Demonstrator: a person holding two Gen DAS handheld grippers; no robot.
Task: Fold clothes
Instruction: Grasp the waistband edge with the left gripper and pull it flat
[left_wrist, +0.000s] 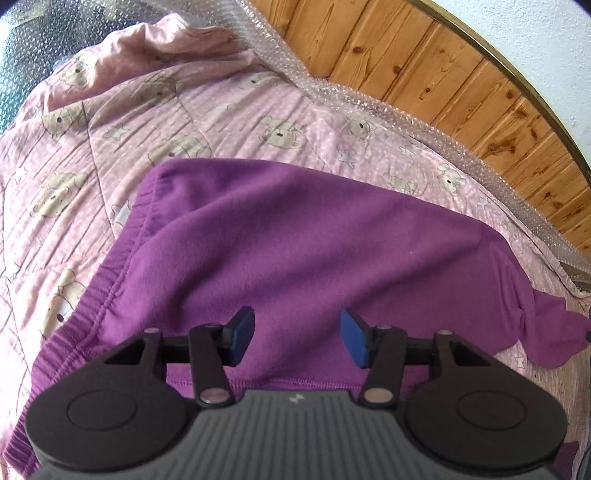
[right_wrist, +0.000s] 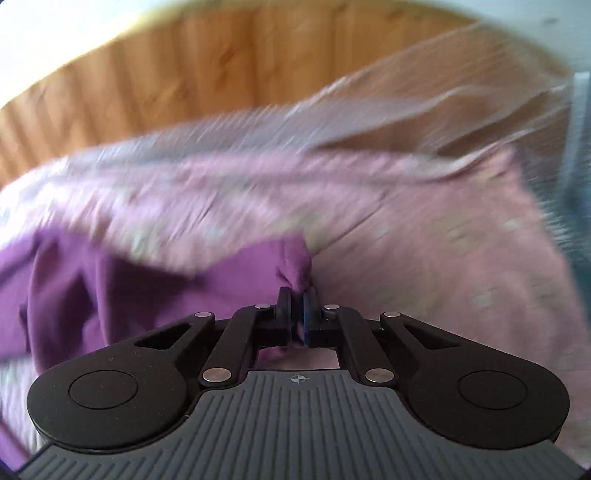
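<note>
A purple fleece garment (left_wrist: 295, 243) with an elastic ribbed band along its left edge lies on a pink bedspread (left_wrist: 129, 122). My left gripper (left_wrist: 297, 338) is open and empty, hovering just above the garment's near part. In the right wrist view, my right gripper (right_wrist: 298, 295) is shut on a bunched end of the purple garment (right_wrist: 291, 264), which trails away to the left (right_wrist: 110, 288). That view is motion-blurred. The pulled, twisted end of the garment shows at the right in the left wrist view (left_wrist: 546, 328).
The pink bedspread (right_wrist: 424, 240) has a bear and star print. Bubble wrap (left_wrist: 369, 103) runs along its far edge, against a wooden plank wall (left_wrist: 443, 62). A white wall (left_wrist: 535, 33) rises above it.
</note>
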